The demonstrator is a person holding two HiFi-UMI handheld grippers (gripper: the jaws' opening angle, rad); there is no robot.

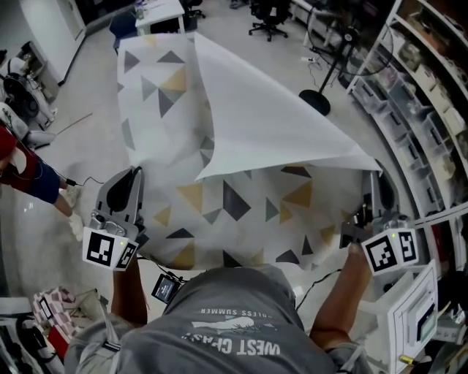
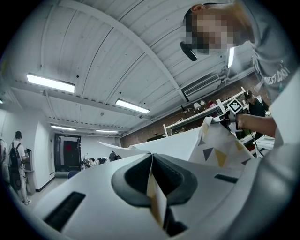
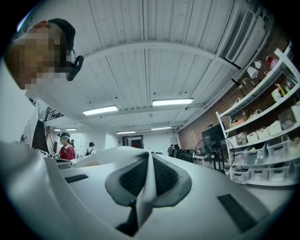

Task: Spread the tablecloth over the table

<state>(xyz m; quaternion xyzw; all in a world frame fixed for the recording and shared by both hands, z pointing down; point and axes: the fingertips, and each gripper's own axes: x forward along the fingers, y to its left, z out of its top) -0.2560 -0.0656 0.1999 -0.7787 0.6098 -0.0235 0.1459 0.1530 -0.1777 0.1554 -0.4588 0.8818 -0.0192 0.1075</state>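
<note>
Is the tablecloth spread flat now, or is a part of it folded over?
Partly folded: a large flap of the tablecloth is turned back, white underside up, over the patterned side.

Left claw [image 1: 132,174], right claw [image 1: 373,182]: both closed.

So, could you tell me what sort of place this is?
Probably a lab or workshop-style office: open shelves of bins, office chairs, a pedestal fan and strip lights overhead.

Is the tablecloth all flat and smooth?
No, a big corner of the tablecloth is folded back over itself, showing its plain white underside.
</note>
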